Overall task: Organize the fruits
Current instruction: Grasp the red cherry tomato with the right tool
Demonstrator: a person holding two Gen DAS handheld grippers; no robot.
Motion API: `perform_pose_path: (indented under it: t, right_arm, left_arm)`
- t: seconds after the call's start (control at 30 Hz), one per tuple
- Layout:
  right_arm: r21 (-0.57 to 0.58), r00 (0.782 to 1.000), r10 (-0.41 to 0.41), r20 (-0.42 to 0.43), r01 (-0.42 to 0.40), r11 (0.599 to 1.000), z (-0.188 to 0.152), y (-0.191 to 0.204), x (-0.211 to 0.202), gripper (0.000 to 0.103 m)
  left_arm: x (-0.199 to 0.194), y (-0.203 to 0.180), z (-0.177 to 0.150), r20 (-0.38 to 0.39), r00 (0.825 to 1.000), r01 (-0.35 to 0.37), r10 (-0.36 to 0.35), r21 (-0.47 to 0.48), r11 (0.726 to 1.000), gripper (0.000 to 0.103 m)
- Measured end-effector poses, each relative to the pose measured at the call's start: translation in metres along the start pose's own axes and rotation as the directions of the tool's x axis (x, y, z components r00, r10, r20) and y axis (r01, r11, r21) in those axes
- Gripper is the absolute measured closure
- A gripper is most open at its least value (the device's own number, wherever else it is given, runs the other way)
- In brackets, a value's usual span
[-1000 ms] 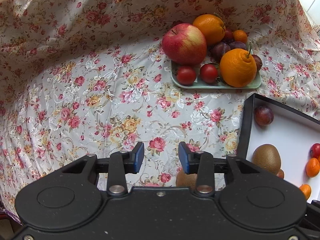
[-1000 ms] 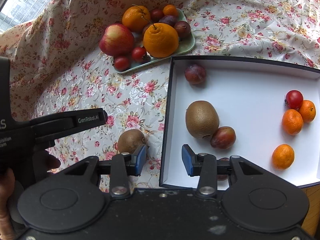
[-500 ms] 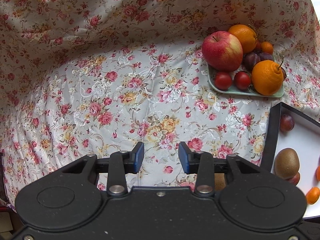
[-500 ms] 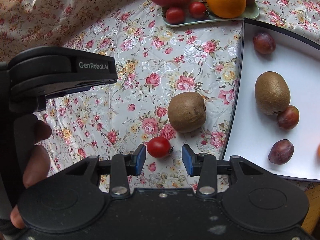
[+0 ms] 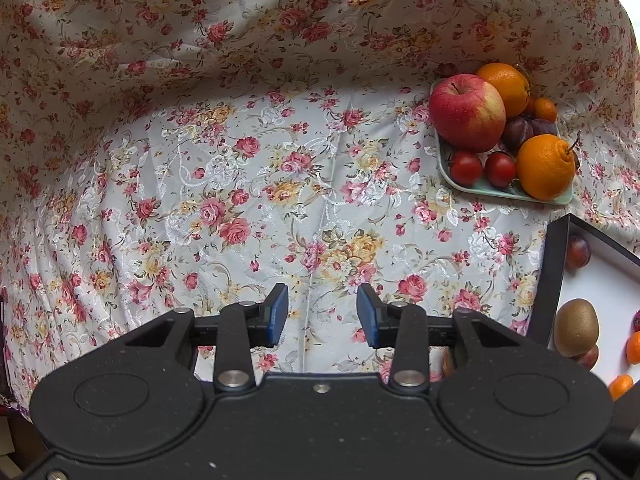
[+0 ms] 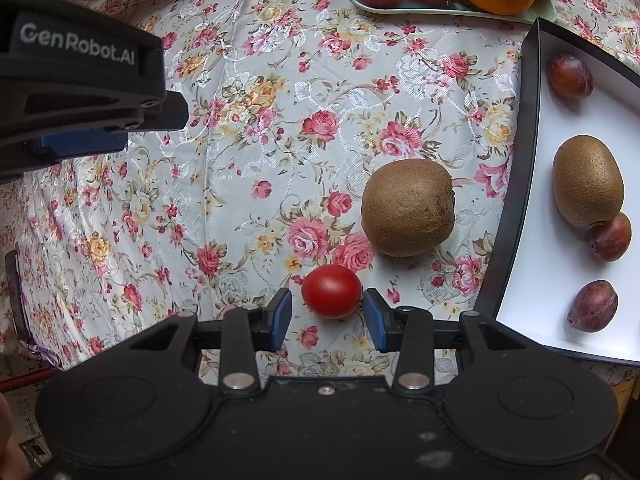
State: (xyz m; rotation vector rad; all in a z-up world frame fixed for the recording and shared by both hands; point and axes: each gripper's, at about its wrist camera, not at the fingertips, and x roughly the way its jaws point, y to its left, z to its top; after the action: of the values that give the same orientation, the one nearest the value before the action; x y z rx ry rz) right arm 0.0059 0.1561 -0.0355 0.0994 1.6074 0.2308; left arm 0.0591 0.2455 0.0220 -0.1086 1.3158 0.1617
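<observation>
My right gripper [image 6: 327,312] points down at a cherry tomato [image 6: 331,291] on the floral tablecloth [image 6: 248,128]; the tomato sits at the tips of the parted jaws, just touching the right pad as far as I can tell, with a gap on the left, so not clamped. A loose kiwi [image 6: 408,207] lies just beyond it, beside the black-rimmed white box [image 6: 508,216], which runs off the right edge and holds a second kiwi [image 6: 587,180] and three plums. The green tray [image 6: 400,5] is cut off at the top. My left gripper [image 5: 322,314] has its jaws apart over bare cloth, holding nothing. In its view the tray's apple [image 5: 467,112] hides part of the fruit behind.
</observation>
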Motion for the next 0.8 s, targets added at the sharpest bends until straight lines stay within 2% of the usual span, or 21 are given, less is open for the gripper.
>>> perform_pose_path:
  t: [0.23,0.8]
  right_arm:
    - [0.006,0.998,-0.055,0.016,0.055,0.998,0.001,0.004,0.012,0.06]
    - [0.025,0.997,-0.075,0.01,0.074,0.997,-0.001,0.012,0.041,0.06]
  left_arm:
    - [-0.002,0.004,0.0,0.001,1.0,0.011,-0.011,-0.007,1.0,0.054]
    - [-0.001,0.006,0.0,0.001,1.0,0.009,-0.008,-0.021,1.0,0.054]
